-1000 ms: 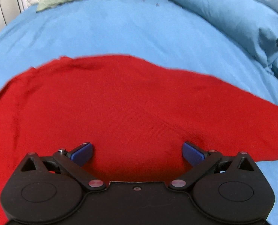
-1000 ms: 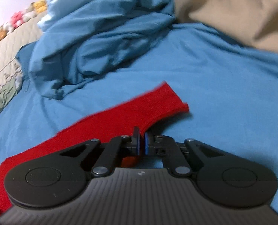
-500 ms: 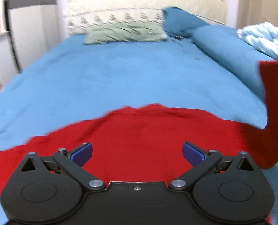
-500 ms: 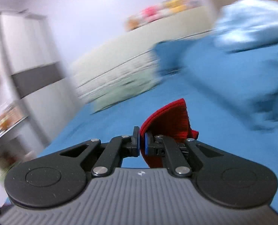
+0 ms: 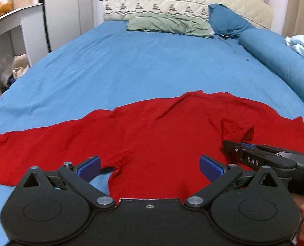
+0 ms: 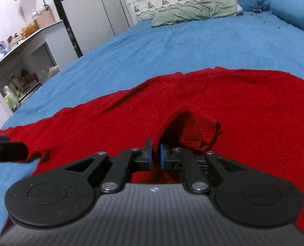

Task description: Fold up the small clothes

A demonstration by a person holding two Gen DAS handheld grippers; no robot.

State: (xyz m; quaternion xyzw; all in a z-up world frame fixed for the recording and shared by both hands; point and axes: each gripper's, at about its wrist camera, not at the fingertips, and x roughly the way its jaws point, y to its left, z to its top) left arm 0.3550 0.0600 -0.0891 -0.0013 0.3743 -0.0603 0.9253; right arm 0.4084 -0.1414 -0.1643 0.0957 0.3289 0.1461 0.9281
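Red knit sweater spread on the blue bed sheet. Your right gripper pinches the ribbed sleeve cuff, folded in over the body; your left gripper hovers with jaws wide apart, empty. Lay the cuff flat and square before letting go, keeping the sleeve smooth.

Left gripper: held low and level, blue-padded fingers spread wide apart, nothing between them. Right gripper: just to its right (seen side-on from the left wrist view), fingers drawn together, pinching a fold of the red sweater.
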